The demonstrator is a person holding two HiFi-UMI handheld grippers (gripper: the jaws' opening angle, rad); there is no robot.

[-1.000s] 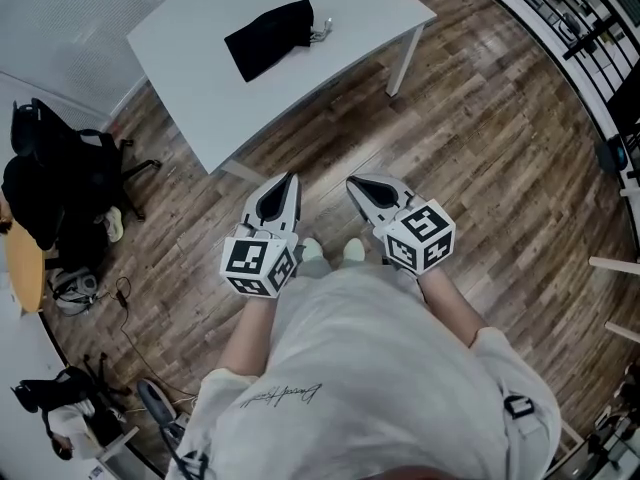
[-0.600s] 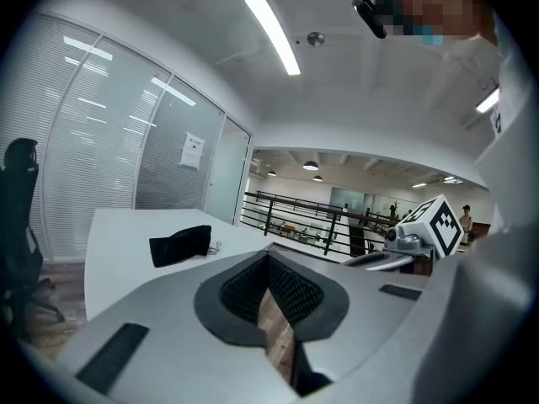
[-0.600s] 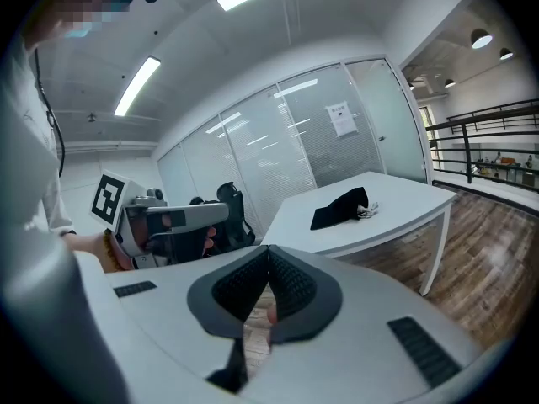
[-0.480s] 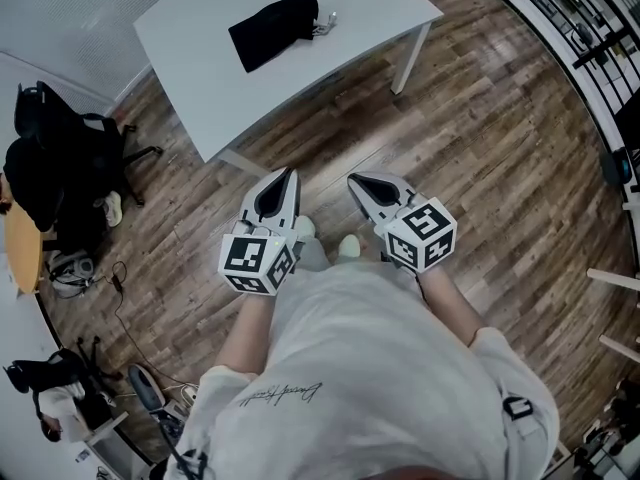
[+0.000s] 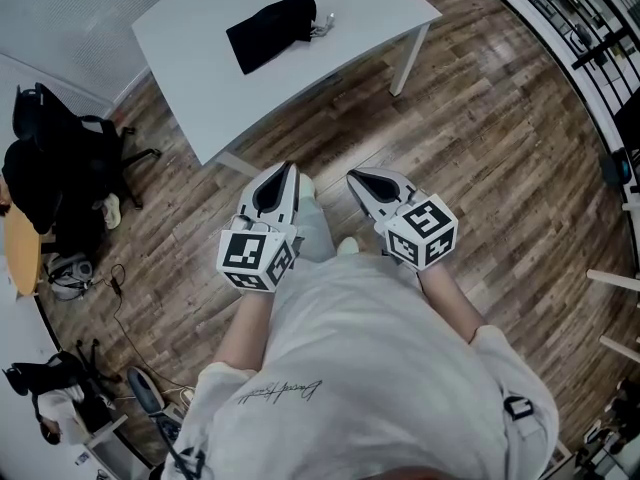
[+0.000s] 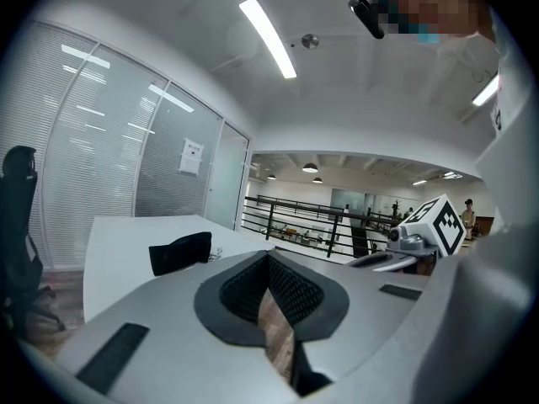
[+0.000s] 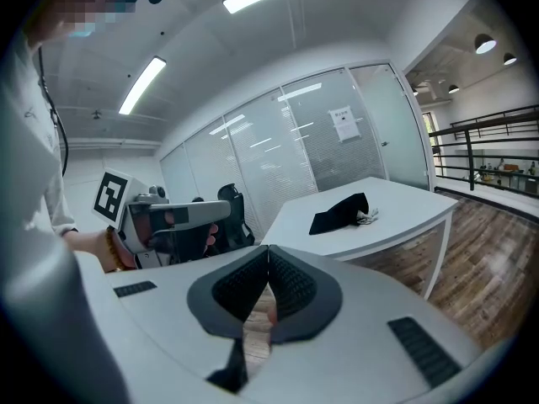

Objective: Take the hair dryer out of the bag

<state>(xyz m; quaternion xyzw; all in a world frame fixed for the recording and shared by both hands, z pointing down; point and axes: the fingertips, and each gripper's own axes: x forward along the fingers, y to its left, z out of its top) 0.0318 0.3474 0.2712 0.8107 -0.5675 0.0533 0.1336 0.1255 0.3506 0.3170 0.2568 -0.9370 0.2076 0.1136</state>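
Black bag (image 5: 270,32) on white table (image 5: 200,83), ceiling lights (image 6: 268,38) only in gripper views

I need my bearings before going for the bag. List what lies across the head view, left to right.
In order: black office chair → left gripper, jaws shut → right gripper, jaws shut → black railing. The white table with the black bag overlaps the grippers across the picture, so it is left out.
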